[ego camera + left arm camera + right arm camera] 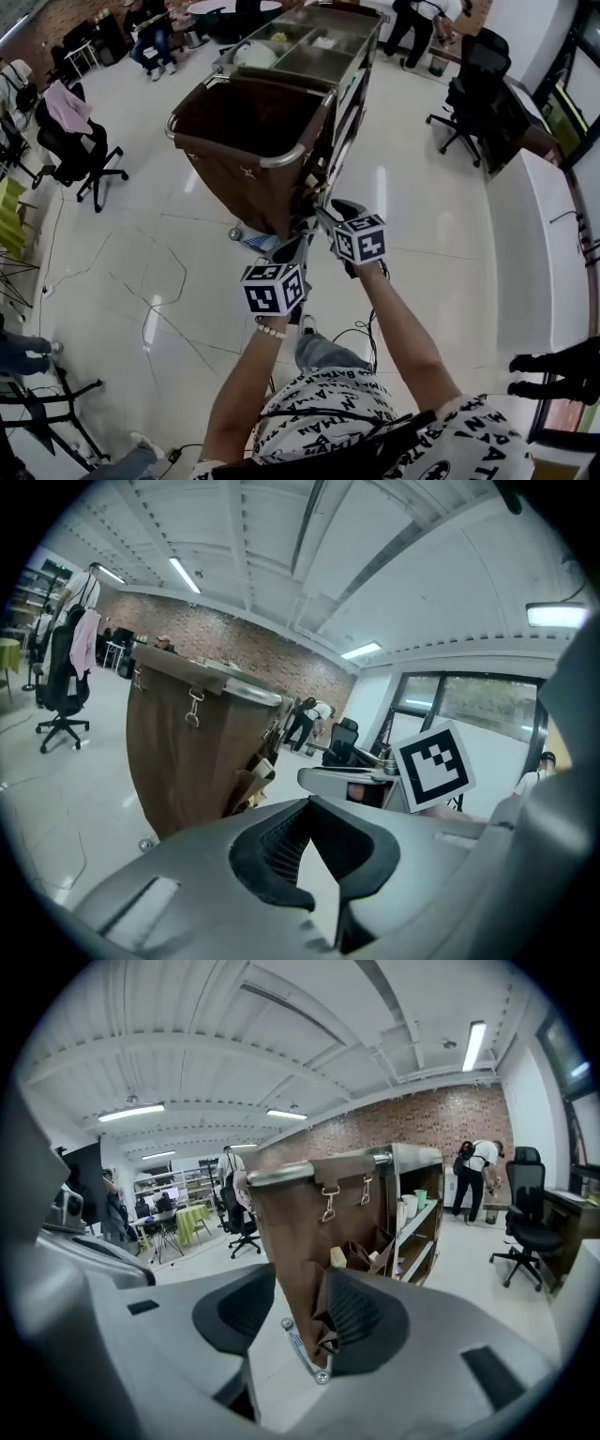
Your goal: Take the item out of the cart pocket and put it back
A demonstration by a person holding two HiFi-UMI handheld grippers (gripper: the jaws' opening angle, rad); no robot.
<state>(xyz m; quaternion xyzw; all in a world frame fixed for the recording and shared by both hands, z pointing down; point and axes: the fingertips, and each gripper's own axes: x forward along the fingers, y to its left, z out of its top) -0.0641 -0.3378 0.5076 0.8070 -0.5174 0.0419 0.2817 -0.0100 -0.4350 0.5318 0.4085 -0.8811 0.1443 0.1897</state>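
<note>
CART POCKET IN REACH: We face a steel-framed housekeeping cart (354,67) with both tools raised toward its near end, where a deep brown fabric bag (239,141) hangs from the rail. The right gripper (333,211) is the forward one. Its jaws are spread wide with nothing between the pads, and in the right gripper view the gap frames only the bag's lower corner and the glossy white floor (187,281). The left gripper (302,246) sits just beside and behind it, its jaws together at the tips and empty.

What we are after sits in the brown fabric side pockets (367,1256) low on the cart's flank, beside the open shelves. A pale block-shaped item (338,1257) pokes from the mouth of the nearest pocket. We cannot tell whether it is the one meant, and the other contents are too small to name. We judge that nothing is out yet.

From the right gripper's open jaws the pockets lie ahead, above and to the right of the gap, well apart from the pads. The pockets open upward and the pale item stands roughly upright. We therefore judge that the jaws must come in over the mouth and straddle it across its narrow width. The right hand is nearer and ready, while the left would have to open first.
</note>
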